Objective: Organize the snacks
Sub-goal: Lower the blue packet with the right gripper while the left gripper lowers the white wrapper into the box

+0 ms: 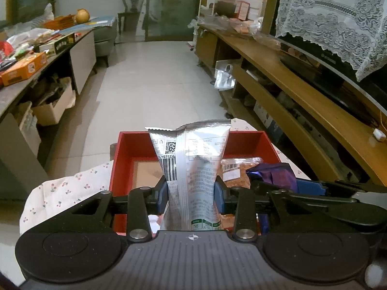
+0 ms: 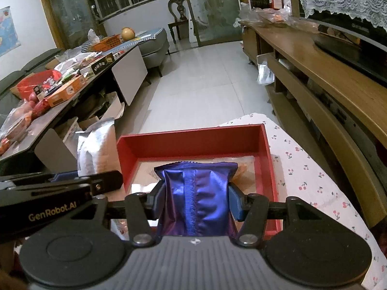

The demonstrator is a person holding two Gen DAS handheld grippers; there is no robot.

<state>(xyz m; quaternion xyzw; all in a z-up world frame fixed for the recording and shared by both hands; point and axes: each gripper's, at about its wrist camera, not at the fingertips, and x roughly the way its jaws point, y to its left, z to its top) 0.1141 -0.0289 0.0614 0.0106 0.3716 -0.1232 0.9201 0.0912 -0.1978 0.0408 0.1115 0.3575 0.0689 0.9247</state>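
My left gripper (image 1: 191, 193) is shut on a silver snack packet (image 1: 191, 159), held upright over the red tray (image 1: 130, 145). My right gripper (image 2: 195, 198) is shut on a blue-purple snack packet (image 2: 196, 193), held above the same red tray (image 2: 193, 137). The blue-purple packet (image 1: 273, 174) and the right gripper show at the right in the left wrist view. The silver packet (image 2: 96, 149) and the left gripper show at the left in the right wrist view. A clear packet of orange snacks (image 1: 237, 171) lies in the tray.
The tray sits on a cherry-print cloth (image 2: 314, 169). A cluttered low table (image 2: 72, 82) with boxes and bags stands on the left. A long wooden TV cabinet (image 2: 326, 72) runs along the right. Tiled floor (image 2: 200, 79) lies between them.
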